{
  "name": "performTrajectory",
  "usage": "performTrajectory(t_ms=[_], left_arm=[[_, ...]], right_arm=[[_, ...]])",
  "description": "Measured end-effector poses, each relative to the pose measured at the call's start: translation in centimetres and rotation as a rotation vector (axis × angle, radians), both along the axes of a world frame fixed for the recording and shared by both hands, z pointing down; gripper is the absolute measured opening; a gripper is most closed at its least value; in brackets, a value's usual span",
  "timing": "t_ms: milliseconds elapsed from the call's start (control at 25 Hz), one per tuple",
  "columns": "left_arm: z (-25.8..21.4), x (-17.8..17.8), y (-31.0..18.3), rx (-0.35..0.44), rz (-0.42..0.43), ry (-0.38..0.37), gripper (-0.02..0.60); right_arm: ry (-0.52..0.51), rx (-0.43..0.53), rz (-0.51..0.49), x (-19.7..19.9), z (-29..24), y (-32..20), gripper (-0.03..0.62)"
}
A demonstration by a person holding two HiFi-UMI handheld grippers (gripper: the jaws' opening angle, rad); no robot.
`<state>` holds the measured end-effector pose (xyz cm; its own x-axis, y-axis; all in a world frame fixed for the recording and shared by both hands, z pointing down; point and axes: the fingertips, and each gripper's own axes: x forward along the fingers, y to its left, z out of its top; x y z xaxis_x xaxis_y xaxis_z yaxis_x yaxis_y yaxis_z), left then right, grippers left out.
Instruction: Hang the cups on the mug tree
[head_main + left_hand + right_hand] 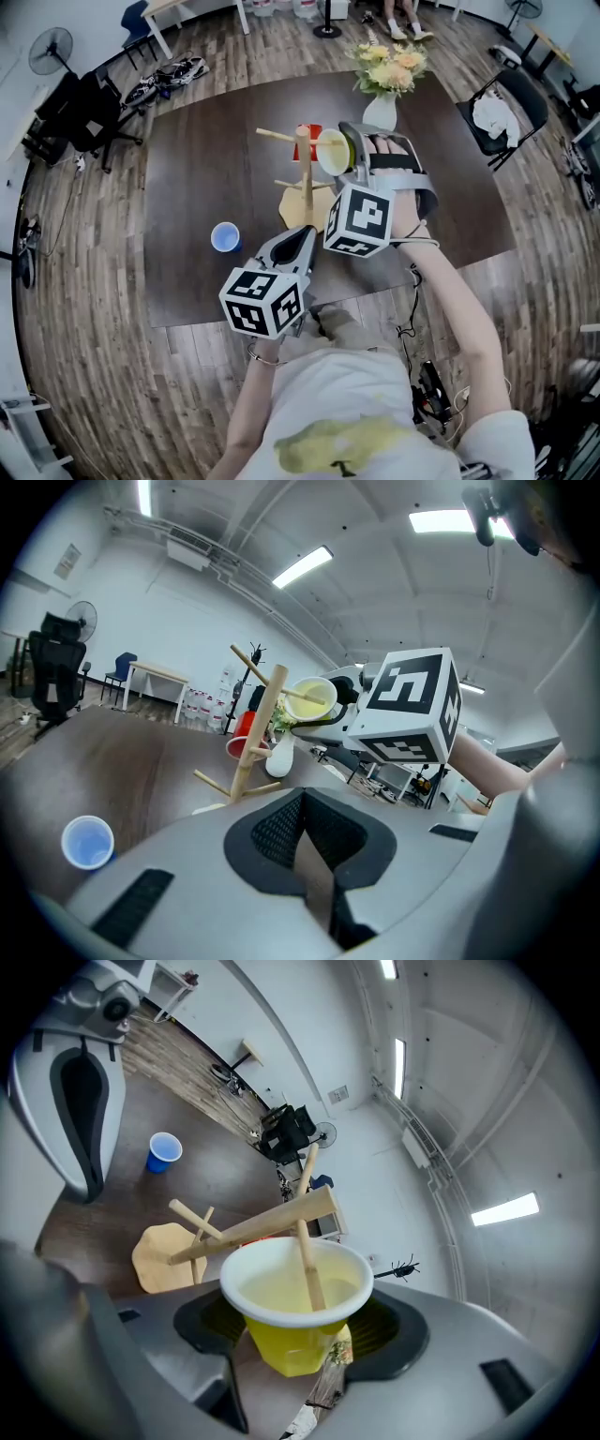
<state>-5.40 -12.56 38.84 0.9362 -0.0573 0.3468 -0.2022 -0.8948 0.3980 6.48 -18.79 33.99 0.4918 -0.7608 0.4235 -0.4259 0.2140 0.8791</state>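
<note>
The wooden mug tree point(305, 178) stands mid-table on its round base point(298, 211). My right gripper point(345, 150) is shut on a yellow cup point(292, 1340), held on its side against the tree's upper right. One peg point(308, 1265) reaches into the cup's white mouth point(332, 152). A red cup point(311, 131) sits close behind the trunk; whether it hangs on a peg I cannot tell. A blue cup point(225, 237) stands upright on the table at the tree's front left. My left gripper point(302, 239) hovers near the table's front edge, shut and empty, pointing at the tree point(258, 733).
A white vase of yellow flowers point(381, 103) stands at the dark table's far edge point(281, 89), just behind my right gripper. Office chairs point(502, 112), a fan point(49, 49) and shoes lie on the wood floor around the table.
</note>
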Motion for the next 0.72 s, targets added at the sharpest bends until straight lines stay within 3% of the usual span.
performTrajectory(t_ms=[720], left_arm=[[0.0,-1.2,-0.2,-0.009,-0.050,0.003,0.015]], right_arm=[[0.065,-0.024,-0.119,-3.3,-0.1,-1.1,0.305]])
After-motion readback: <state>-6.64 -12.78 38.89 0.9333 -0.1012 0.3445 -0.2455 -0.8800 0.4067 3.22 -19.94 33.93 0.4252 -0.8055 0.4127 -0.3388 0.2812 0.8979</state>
